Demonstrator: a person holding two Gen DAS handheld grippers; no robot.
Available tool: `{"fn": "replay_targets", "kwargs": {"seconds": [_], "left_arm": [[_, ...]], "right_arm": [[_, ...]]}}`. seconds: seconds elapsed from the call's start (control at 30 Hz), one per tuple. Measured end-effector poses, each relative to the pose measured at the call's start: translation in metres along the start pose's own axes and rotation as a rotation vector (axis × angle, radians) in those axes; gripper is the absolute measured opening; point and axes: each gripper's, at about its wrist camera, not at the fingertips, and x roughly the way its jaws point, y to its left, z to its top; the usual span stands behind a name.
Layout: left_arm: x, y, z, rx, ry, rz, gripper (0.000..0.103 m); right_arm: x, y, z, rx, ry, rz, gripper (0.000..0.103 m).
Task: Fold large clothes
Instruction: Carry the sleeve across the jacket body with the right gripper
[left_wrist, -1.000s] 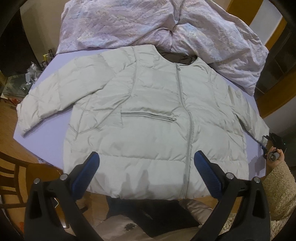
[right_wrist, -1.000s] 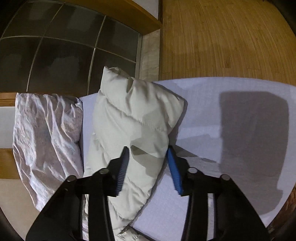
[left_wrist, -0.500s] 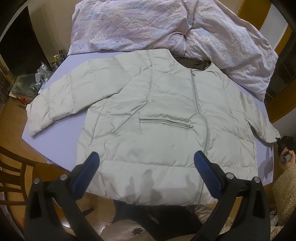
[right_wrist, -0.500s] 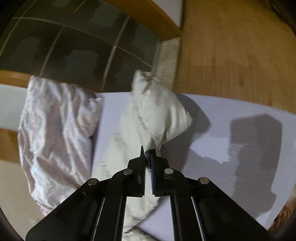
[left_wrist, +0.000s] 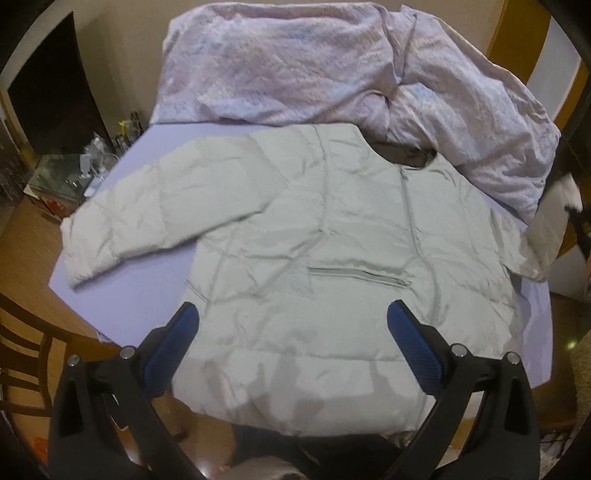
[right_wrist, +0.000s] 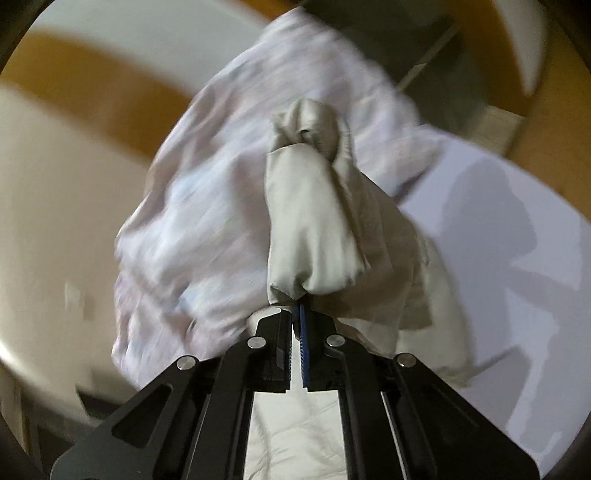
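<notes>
A pale grey puffer jacket (left_wrist: 332, 251) lies front up on a lilac bed sheet (left_wrist: 147, 288), zip closed, its left sleeve (left_wrist: 147, 218) spread flat. My left gripper (left_wrist: 291, 325) is open and empty, hovering above the jacket's hem. My right gripper (right_wrist: 297, 314) is shut on the cuff of the jacket's right sleeve (right_wrist: 310, 229) and holds it lifted off the sheet (right_wrist: 498, 240); the raised sleeve (left_wrist: 543, 236) shows at the right edge of the left wrist view.
A crumpled pink-white duvet (left_wrist: 332, 66) lies behind the jacket's collar and also behind the lifted sleeve (right_wrist: 207, 206). A wooden chair (left_wrist: 22, 369) stands at the bed's left front. A cluttered glass side table (left_wrist: 70, 173) is at the far left.
My right gripper closed on the right sleeve cuff and lifted it up, swinging toward the duvet. My left gripper drifted left along the hem and stayed open.
</notes>
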Motion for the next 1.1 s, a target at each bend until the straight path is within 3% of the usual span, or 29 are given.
{"fn": "replay_targets", "kwargs": {"seconds": [0.17,0.43,0.67,0.83,0.9,1.0,1.03,1.07,1.1], "left_arm": [[0.002,0.016,0.003,0.001,0.022,0.026,0.101],[0.009,0.058,-0.002,-0.129,0.055,-0.021,0.1],[0.011,0.077,-0.001,-0.148,0.035,-0.011,0.098],[0.017,0.088,0.001,-0.173,0.049,-0.004,0.099],[0.021,0.093,0.002,-0.185,0.059,-0.013,0.099],[0.025,0.099,0.003,-0.2,0.061,-0.031,0.099],[0.025,0.101,0.004,-0.199,0.059,-0.037,0.099],[0.027,0.102,0.005,-0.197,0.059,-0.039,0.099],[0.028,0.103,0.005,-0.194,0.059,-0.038,0.099]], "right_arm": [[0.044,0.062,-0.042,-0.113,0.128,0.067,0.004],[0.105,0.123,-0.129,-0.229,0.321,0.103,0.004],[0.158,0.123,-0.207,-0.33,0.465,-0.024,0.004],[0.185,0.118,-0.248,-0.439,0.531,-0.185,0.005],[0.195,0.118,-0.264,-0.539,0.545,-0.279,0.007],[0.198,0.126,-0.288,-0.728,0.538,-0.363,0.014],[0.196,0.129,-0.294,-0.774,0.531,-0.366,0.022],[0.193,0.134,-0.301,-0.823,0.533,-0.361,0.039],[0.191,0.138,-0.304,-0.843,0.545,-0.344,0.049]]}}
